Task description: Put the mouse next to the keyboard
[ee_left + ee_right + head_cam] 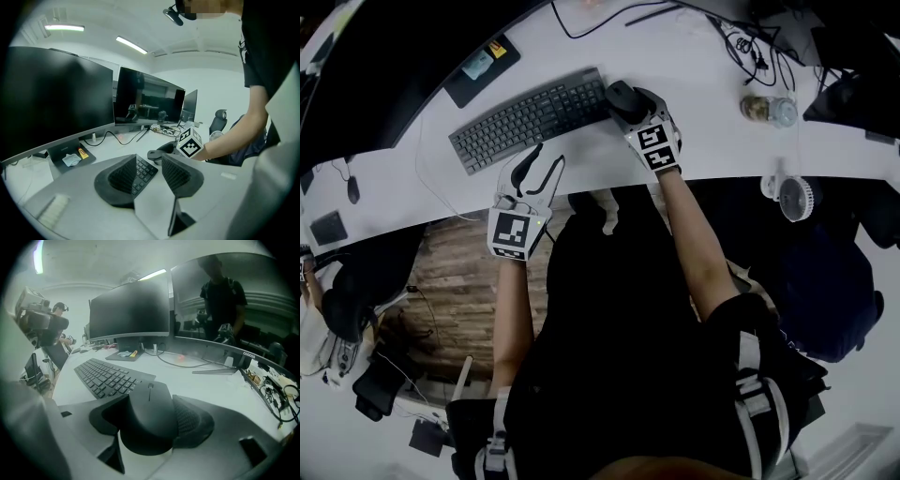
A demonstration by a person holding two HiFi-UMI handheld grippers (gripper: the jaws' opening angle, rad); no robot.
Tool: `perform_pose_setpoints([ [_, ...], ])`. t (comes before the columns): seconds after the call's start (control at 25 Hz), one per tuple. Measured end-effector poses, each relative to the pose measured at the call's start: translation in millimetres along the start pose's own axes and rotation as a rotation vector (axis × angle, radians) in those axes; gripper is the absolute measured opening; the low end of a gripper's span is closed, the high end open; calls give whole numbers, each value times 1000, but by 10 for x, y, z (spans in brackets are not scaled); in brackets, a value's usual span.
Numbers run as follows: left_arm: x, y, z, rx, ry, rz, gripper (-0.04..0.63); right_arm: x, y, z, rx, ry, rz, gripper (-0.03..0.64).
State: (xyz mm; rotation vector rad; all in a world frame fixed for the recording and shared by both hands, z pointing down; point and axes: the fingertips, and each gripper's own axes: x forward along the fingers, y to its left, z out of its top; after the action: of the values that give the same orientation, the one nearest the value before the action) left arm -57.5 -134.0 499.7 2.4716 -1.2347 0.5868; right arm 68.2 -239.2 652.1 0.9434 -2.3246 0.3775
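Gripping the black mouse (147,420) between its 2 pads, the right claw (628,108) holds it low over the white counter (712,131), just beside the keyboard's (530,117) right end, seemingly the spot the task calls for. The left claw (539,169), jaws apart and empty, hovers by the counter's near edge, left of the work, likely kept clear for the release.

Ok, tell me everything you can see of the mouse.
The mouse is matte black plastic, smooth and domed, with a scroll wheel in a centre seam. No cable shows. It is upright between the right gripper's pads, which press its two sides, just off the keyboard's right end. Whether it rests on the desk is unclear.
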Motion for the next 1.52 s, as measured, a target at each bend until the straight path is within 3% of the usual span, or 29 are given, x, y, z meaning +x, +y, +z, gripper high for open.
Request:
perform_pose_setpoints([
  [1.52, 97, 32, -116, -28, 49, 6, 169, 370, -394, -169, 177, 77, -174, 293],
])
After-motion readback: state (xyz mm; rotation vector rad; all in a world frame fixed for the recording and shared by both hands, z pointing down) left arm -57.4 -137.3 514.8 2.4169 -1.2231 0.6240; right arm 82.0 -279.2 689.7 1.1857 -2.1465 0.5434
